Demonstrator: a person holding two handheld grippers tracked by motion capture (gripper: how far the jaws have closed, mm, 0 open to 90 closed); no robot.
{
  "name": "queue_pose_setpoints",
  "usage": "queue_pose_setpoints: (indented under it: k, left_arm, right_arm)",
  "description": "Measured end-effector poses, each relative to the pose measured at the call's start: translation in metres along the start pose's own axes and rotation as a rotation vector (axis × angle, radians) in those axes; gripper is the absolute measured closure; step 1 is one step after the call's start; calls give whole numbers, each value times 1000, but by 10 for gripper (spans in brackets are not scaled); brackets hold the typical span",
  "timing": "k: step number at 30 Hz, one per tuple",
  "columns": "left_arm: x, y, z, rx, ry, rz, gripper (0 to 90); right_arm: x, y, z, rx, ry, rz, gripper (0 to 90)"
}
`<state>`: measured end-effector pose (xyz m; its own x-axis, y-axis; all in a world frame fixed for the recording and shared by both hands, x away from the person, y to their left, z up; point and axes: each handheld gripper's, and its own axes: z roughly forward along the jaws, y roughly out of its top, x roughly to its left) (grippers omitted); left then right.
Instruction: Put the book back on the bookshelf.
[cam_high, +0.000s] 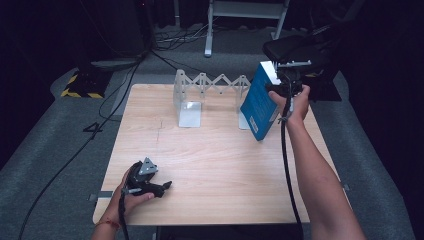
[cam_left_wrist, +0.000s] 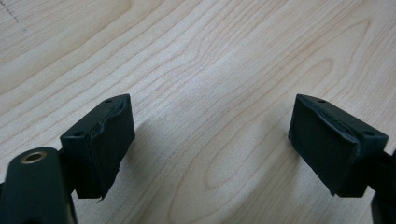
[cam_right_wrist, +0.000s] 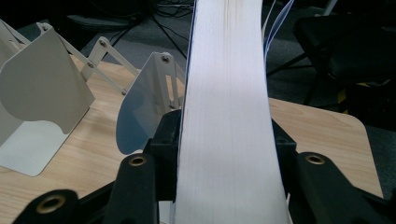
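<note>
A blue book (cam_high: 259, 102) with white page edges (cam_right_wrist: 226, 107) is held tilted over the table's back right, beside the right plate of an expanding white bookend rack (cam_high: 210, 92). My right gripper (cam_high: 285, 85) is shut on the book, its jaws pressing both covers; in the right gripper view it appears as right gripper (cam_right_wrist: 226, 154). Near the front left of the wooden table (cam_high: 215, 165) my left gripper (cam_high: 166, 186) rests low in a hand. In its own view, the left gripper (cam_left_wrist: 210, 140) stands open with only bare wood between its pads (cam_left_wrist: 102, 140).
The rack's two metal end plates (cam_right_wrist: 42, 88) stand upright on the table's far side, linked by a scissor lattice. A black chair (cam_high: 300, 47) sits behind the table's right corner. Cables run across the grey floor (cam_high: 60, 150) to the left.
</note>
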<state>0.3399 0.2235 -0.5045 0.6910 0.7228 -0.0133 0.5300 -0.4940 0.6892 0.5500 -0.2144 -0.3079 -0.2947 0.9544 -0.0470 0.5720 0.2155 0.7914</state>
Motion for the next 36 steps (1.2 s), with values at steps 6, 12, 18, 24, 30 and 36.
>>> queue_pose_setpoints:
  k: [6, 12, 18, 24, 30, 36]
  left_arm:
    - [0, 0, 0, 0, 0, 0, 151]
    - [0, 0, 0, 0, 0, 0, 151]
    - [0, 0, 0, 0, 0, 0, 151]
    - [0, 0, 0, 0, 0, 0, 151]
    - [0, 0, 0, -1, 0, -1, 151]
    - [0, 0, 0, 0, 0, 0, 151]
  right_arm:
    - [1, 2, 4, 70, -9, -74, 507]
    - [-3, -2, 3, 65, 29, -78, 458]
    - [-3, -1, -2, 81, 47, -98, 466]
    - [-8, -2, -6, 67, 73, -95, 407]
    - [-10, -4, -11, 90, 100, -127, 318]
    - [-12, -6, -20, 99, 91, -157, 293]
